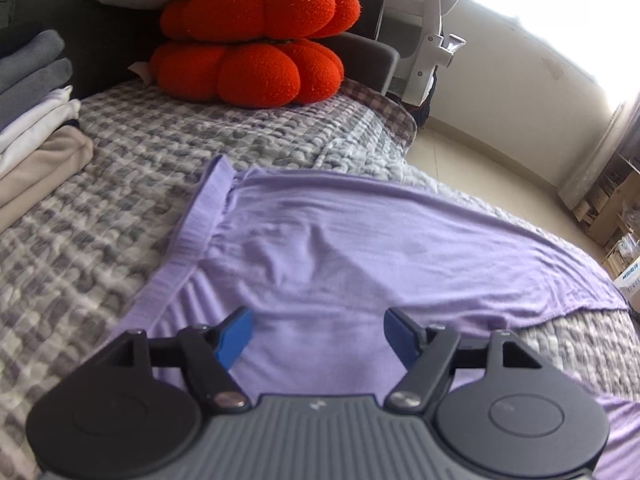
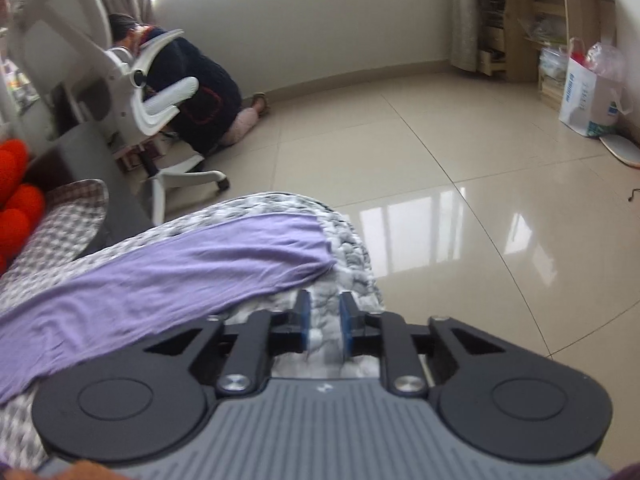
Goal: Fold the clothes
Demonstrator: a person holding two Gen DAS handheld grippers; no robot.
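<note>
The purple garment [image 1: 360, 240] lies spread flat on the quilted bed [image 1: 120, 200]. The left claw [image 1: 318, 334] hangs above it, wide open and empty. The right claw [image 2: 324, 322], jaws apart, grips nothing at the bed's edge.

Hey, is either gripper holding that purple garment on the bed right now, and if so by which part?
Neither. The left gripper is open above the lilac knit garment; the right gripper has nothing between its pads.
</note>
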